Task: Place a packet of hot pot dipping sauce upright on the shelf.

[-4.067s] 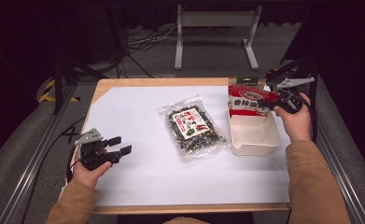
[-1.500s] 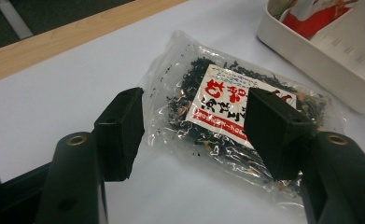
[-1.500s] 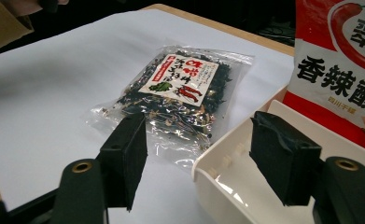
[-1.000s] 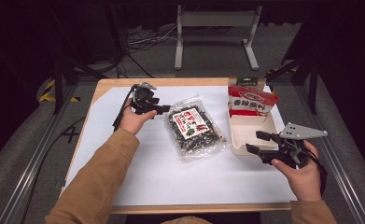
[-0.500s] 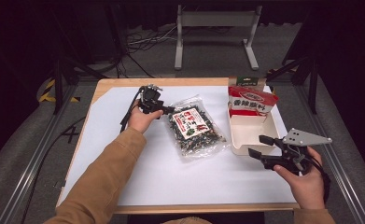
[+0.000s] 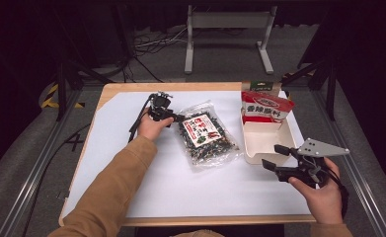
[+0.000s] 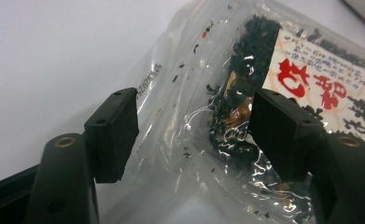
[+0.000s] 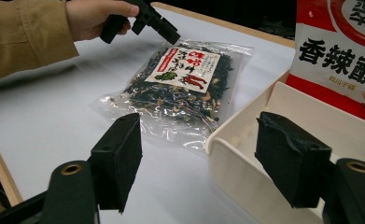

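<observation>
Your left tongs have dipped to the clear bag's far-left corner, wide open around it. Your right tongs just opened wider, holding nothing.

White table sheet, cream bin, red snack bag standing inside it

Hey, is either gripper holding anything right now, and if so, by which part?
Nothing is held. The left gripper stands open around the clear corner of the seaweed bag, pads not yet pressing. The right gripper is open by the white bin.
</observation>
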Demonstrator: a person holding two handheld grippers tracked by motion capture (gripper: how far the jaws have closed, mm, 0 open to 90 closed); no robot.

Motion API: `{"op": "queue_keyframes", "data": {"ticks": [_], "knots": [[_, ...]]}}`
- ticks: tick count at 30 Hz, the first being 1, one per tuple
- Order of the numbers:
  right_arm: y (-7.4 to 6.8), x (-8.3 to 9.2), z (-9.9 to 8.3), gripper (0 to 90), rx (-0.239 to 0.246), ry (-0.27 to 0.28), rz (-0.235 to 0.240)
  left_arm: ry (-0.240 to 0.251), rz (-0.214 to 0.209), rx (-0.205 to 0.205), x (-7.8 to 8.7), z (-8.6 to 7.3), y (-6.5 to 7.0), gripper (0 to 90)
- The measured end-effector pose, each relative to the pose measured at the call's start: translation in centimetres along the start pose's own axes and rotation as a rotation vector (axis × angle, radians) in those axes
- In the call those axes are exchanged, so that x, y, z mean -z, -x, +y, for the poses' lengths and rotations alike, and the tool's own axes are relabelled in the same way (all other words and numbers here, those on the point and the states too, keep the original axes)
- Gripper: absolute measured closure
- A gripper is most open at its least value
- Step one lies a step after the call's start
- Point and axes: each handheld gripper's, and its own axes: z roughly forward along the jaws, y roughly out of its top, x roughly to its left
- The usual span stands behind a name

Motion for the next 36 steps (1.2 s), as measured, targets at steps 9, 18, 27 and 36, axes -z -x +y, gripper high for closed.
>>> {"op": "queue_keyframes", "data": {"ticks": [9,18,27,36], "knots": [[-0.1,-0.7,-0.2,29.3,0.007,-0.018,-0.002,-0.019,-0.029,0.01,-1.0,-0.4,-0.2,28.1],[-0.1,-0.9,-0.3,28.2,0.006,-0.017,-0.002,-0.032,-0.027,-0.004,-1.2,-0.5,-0.1,29.1],[-0.2,-1.2,-0.4,27.9,0.014,-0.014,-0.01,-0.031,-0.02,-0.029,-1.4,-0.6,0.5,36.3],[-0.2,-0.8,-0.4,27.9,0.012,0.008,-0.008,-0.059,-0.025,-0.014,-1.4,-0.4,1.1,51.0]]}}
